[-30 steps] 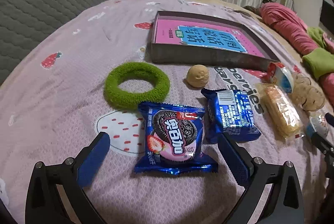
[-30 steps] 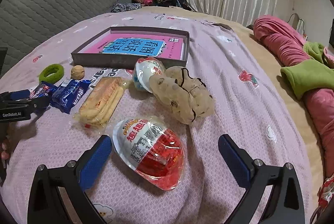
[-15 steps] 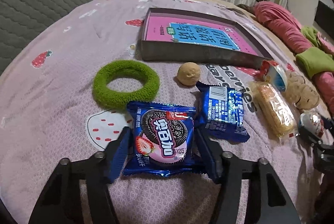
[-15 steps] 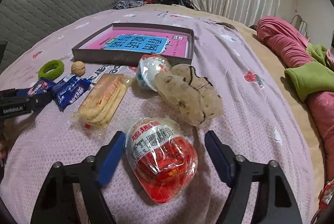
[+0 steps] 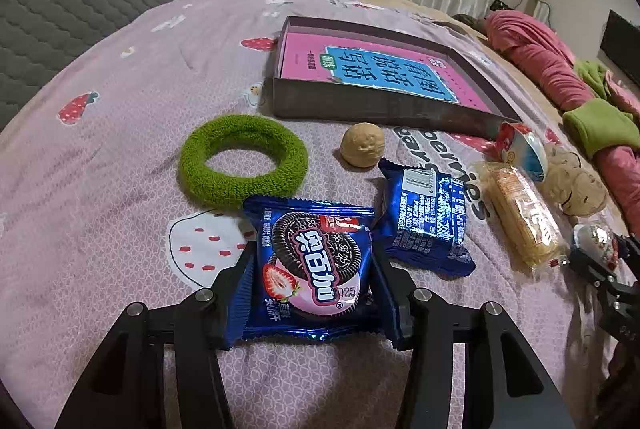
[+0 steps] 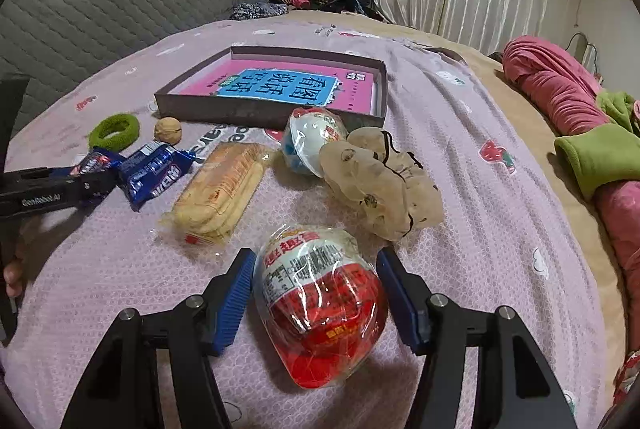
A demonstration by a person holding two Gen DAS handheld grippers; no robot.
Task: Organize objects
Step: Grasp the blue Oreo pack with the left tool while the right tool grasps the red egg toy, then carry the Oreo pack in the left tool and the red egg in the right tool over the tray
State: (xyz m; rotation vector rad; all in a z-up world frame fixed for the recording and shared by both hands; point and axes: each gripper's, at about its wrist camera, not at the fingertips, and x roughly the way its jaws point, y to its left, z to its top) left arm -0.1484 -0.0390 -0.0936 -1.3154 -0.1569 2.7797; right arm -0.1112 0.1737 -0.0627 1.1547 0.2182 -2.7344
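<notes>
My left gripper (image 5: 312, 281) is shut on the blue Oreo packet (image 5: 310, 265), which lies on the bedspread. My right gripper (image 6: 318, 287) has closed in around the red and white wrapped egg (image 6: 320, 301); the blue pads (image 6: 236, 293) sit at its sides, contact unclear. A dark shallow box (image 5: 380, 109) holding a pink and blue book lies further back; it also shows in the right wrist view (image 6: 272, 109). The left gripper shows at the left edge of the right wrist view (image 6: 92, 181).
A green ring (image 5: 244, 161), a walnut (image 5: 362, 145), a second blue packet (image 5: 428, 217), a wrapped cracker pack (image 6: 224, 189), a blue and white egg (image 6: 312, 139) and a beige scrunchie (image 6: 384, 181) lie in a row. Pink and green bedding (image 6: 580, 121) is at the right.
Both grippers have closed from wide open: the left one onto the Oreo packet, the right one in around the red egg. Both have also moved a little forward.
</notes>
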